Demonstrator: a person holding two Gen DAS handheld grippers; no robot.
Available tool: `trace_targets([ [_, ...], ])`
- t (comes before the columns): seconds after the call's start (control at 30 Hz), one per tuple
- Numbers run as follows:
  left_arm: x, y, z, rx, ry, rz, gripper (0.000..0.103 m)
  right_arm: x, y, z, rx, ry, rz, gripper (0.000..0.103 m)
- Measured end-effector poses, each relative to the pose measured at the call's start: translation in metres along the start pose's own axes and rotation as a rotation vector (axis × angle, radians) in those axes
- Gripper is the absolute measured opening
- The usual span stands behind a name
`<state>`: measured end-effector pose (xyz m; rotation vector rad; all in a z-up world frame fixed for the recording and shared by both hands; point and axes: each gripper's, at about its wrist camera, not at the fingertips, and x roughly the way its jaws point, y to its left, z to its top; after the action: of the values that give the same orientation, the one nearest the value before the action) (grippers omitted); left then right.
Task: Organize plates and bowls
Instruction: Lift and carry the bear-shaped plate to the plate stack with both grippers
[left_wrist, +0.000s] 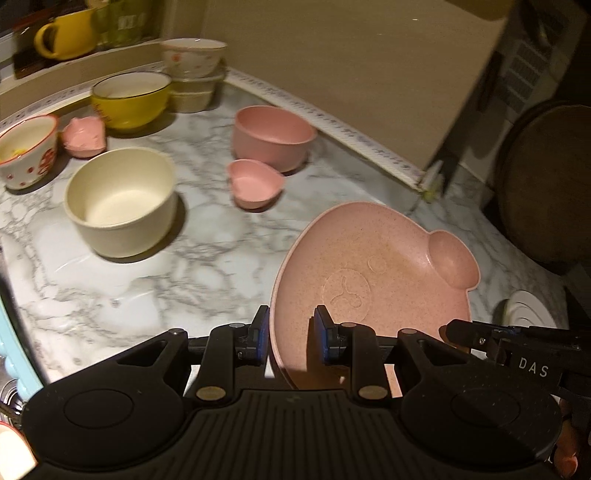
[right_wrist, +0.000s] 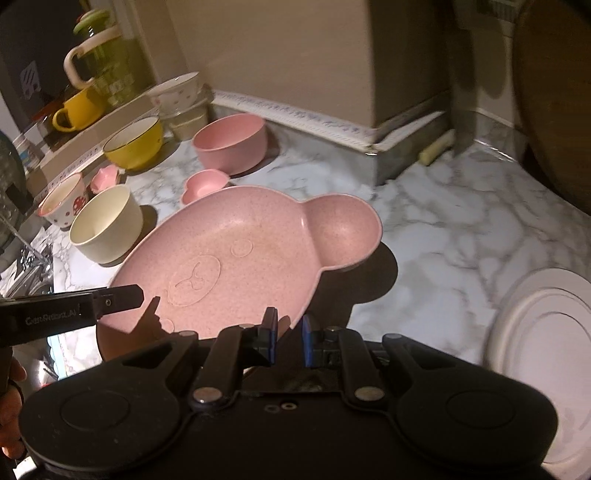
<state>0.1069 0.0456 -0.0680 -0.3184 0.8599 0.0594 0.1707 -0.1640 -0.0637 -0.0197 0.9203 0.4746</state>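
Note:
A pink bear-shaped plate (left_wrist: 369, 266) (right_wrist: 229, 251) hangs tilted above the marble counter (left_wrist: 184, 266), casting a shadow beneath it. My left gripper (left_wrist: 291, 328) is shut on its near rim, one pad on either side of the edge. On the opposite rim my right gripper (right_wrist: 290, 326) is shut too, and it shows at the right edge of the left wrist view (left_wrist: 480, 336). The left gripper (right_wrist: 118, 295) reaches in from the left of the right wrist view. A cream bowl (left_wrist: 122, 206), a pink bowl (left_wrist: 273, 136) and a pink heart dish (left_wrist: 255, 184) stand on the counter beyond.
A yellow bowl (left_wrist: 129, 99), a spotted cup (left_wrist: 26, 151), a small pink dish (left_wrist: 83, 136) and stacked bowls (left_wrist: 194, 74) line the back left. A white plate (right_wrist: 546, 332) lies at the right. A round wooden board (left_wrist: 546, 177) leans at the far right; a sink edge (right_wrist: 33, 258) lies left.

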Motion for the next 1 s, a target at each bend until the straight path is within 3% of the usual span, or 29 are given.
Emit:
trace_targets([
  [0.47, -0.001, -0.086, 0.000, 0.147, 0.019, -0.129, 0.024, -0.058, -0.075, -0.019, 0.118, -0.052, -0.063, 0.012],
  [1.0, 0.026, -0.191, -0.017, 0.329, 0.088, -0.248, 0.024, -0.106, -0.160, -0.051, 0.261, -0.106, -0.182, 0.012],
])
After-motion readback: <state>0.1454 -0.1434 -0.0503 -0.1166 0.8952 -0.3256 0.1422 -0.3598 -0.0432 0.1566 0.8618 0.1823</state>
